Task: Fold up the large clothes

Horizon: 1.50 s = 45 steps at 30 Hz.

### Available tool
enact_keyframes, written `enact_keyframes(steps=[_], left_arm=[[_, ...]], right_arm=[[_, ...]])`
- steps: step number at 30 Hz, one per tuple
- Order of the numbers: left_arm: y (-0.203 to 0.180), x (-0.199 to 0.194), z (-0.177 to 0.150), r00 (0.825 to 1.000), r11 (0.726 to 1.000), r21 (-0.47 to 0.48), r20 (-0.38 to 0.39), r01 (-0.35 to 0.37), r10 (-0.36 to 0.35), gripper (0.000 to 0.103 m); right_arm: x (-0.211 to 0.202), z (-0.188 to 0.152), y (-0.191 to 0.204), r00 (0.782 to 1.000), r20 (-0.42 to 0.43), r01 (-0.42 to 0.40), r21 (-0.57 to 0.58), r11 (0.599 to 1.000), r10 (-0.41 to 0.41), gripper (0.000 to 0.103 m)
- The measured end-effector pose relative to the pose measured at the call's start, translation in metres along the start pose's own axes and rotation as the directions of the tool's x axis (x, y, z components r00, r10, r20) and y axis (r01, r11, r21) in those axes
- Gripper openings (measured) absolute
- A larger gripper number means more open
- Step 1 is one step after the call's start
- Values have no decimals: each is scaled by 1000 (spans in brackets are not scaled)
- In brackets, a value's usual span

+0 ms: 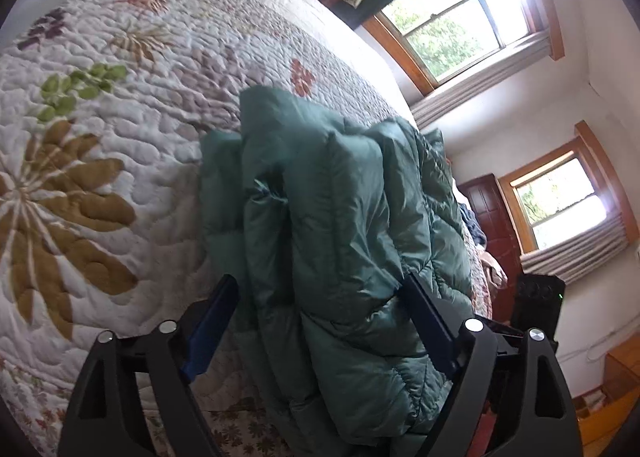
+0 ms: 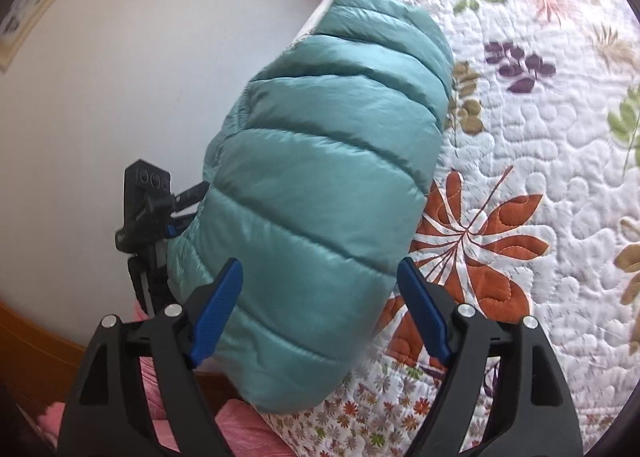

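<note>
A teal puffer jacket [image 1: 340, 241] fills the space ahead of both tools, bundled into a thick roll above a bed covered by a floral quilt [image 1: 100, 145]. In the left wrist view, the left tool [image 1: 320, 293] has its 2 blue pads spread wide, with the jacket's crumpled layers bulging between them; the far pad presses into the fabric, the near pad stands just beside it, so the tool looks apart rather than clamped. In the right wrist view, the right tool [image 2: 320, 277] is likewise spread, its 2 pads flanking the smooth quilted face of the jacket [image 2: 320, 177], which extends forward and away from the tool; whether the pads touch the cloth is hard to tell. The left tool also shows in this view, beyond the jacket's left edge [image 2: 180, 205]. The step in hand appears to be settling the folded bundle onto the bed. To do it well, both tools should probably keep level with each other, lower the roll so its layers stay stacked, and press out trapped air, since the slippery, puffy fabric is likely to spring open or slide. No container holding anything is clearly visible; wooden furniture at the far right of the left tool is too blurred to judge.
</note>
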<state>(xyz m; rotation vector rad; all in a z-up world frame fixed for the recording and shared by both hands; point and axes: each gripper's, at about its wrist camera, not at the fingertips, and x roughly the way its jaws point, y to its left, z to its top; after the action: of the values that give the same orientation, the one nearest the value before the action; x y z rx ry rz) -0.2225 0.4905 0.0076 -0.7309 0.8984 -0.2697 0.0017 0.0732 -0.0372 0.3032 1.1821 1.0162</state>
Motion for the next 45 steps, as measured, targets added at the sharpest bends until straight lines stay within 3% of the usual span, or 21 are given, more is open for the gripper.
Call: enact_keyframes(steps=[9, 15, 19, 21, 24, 30, 34, 36, 38, 40, 45], left_arm=[[12, 34, -1, 988, 990, -28, -60, 142, -143, 99], [14, 46, -9, 984, 983, -36, -17, 178, -179, 97], [11, 48, -12, 979, 977, -49, 12, 206, -205, 72], [1, 49, -12, 977, 976, -37, 16, 213, -213, 61], [-27, 60, -6, 973, 973, 2, -3, 231, -231, 55], [-95, 97, 12, 951, 949, 67, -48, 309, -306, 53], [-129, 125, 15, 952, 945, 121, -69, 305, -298, 53], [-136, 142, 16, 966, 954, 154, -69, 258, -250, 53], [-132, 161, 14, 976, 964, 160, -81, 213, -202, 53], [-125, 173, 9, 975, 966, 145, -90, 215, -204, 58], [-112, 175, 0, 981, 972, 142, -84, 188, -177, 70]], right_arm=[[42, 10, -31, 989, -65, -127, 103, 987, 134, 93], [64, 15, -28, 981, -71, -174, 97, 980, 181, 94], [49, 13, -16, 985, -33, -166, 38, 985, 167, 59], [36, 12, -10, 988, -14, -152, 7, 988, 152, 52], [4, 9, -1, 995, 40, -89, -55, 995, 91, 48], [-73, 9, -8, 993, 114, 22, -89, 996, -12, 48], [-106, 15, -39, 987, 140, 82, -41, 996, -75, 52], [-112, 16, -60, 986, 142, 89, 19, 996, -91, 52], [-108, 13, -84, 987, 129, 88, 78, 993, -98, 55], [-100, 7, -102, 990, 119, 56, 115, 992, -70, 59], [-94, -5, -109, 989, 137, 47, 105, 993, -61, 68]])
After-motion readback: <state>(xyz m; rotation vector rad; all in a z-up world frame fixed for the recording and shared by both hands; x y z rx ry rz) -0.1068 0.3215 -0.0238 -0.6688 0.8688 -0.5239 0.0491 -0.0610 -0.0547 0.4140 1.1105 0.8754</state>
